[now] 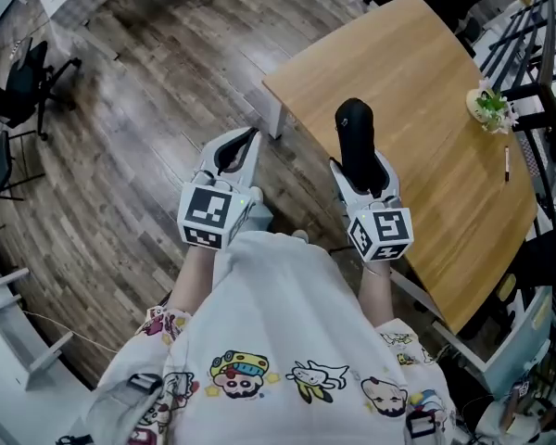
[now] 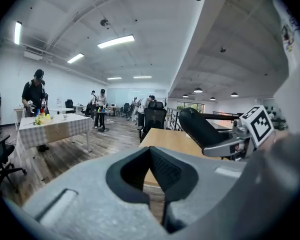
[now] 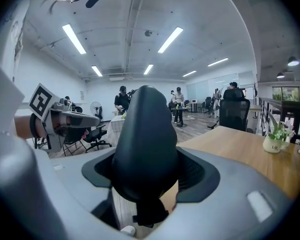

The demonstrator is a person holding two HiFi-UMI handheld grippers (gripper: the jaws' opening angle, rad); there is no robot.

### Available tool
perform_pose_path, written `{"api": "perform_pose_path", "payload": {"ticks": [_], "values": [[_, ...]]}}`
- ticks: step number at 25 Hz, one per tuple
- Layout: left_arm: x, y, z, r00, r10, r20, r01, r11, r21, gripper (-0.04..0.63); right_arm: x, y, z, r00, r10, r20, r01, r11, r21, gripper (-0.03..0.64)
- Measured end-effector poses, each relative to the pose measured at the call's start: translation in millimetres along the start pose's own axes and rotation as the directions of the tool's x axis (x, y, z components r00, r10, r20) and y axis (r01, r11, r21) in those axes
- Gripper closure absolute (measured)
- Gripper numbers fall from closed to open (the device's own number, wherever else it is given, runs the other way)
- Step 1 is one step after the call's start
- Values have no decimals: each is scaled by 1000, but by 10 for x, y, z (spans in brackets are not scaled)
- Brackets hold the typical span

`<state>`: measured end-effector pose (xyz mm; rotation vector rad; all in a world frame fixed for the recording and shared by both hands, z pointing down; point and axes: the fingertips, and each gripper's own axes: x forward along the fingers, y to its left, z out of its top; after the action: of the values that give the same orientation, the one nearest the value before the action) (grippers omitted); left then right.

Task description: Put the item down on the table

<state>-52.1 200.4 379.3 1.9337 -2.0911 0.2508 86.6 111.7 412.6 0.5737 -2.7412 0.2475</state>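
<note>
Both forearms reach forward from the torso, side by side, tipped slightly down. Two grippers:
- the left gripper [image 1: 242, 146] is over the wood floor [image 1: 139, 109], its jaws drawn together on nothing.
- the right gripper [image 1: 361, 169] is clamped on one black oblong item [image 1: 355, 135], held in the air above the near edge of one wooden table [image 1: 426, 72].

On the table are one small potted plant [image 1: 489, 108] and one pen [image 1: 506, 163].

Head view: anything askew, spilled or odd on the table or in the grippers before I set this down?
Nothing stands out. The right gripper holds the black item at the near edge of the wooden table; the left gripper is empty. The small plant stands upright, a pen lies near it, and nothing is spilled.
</note>
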Motion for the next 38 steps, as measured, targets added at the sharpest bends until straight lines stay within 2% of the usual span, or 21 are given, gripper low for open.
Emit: {"api": "perform_pose_path", "payload": {"ticks": [10, 17, 24, 30, 38], "values": [[330, 513, 18, 992, -125, -31, 126, 992, 28, 597, 450, -27, 80, 989, -147, -15, 148, 987, 55, 290], [464, 565, -99, 979, -196, -61, 198, 980, 32, 597, 372, -38, -88, 969, -240, -58, 245, 965, 92, 290], [785, 587, -183, 963, -252, -101, 255, 967, 25, 597, 400, -267, -237, 949, -302, -95, 313, 939, 143, 290], [1219, 683, 12, 952, -289, -102, 297, 953, 64, 597, 675, -623, -155, 933, -347, -99, 359, 916, 178, 290], [1942, 785, 563, 950, -305, -66, 310, 946, 98, 597, 1066, -1240, 295, 927, -371, -63, 376, 908, 186, 290]]}}
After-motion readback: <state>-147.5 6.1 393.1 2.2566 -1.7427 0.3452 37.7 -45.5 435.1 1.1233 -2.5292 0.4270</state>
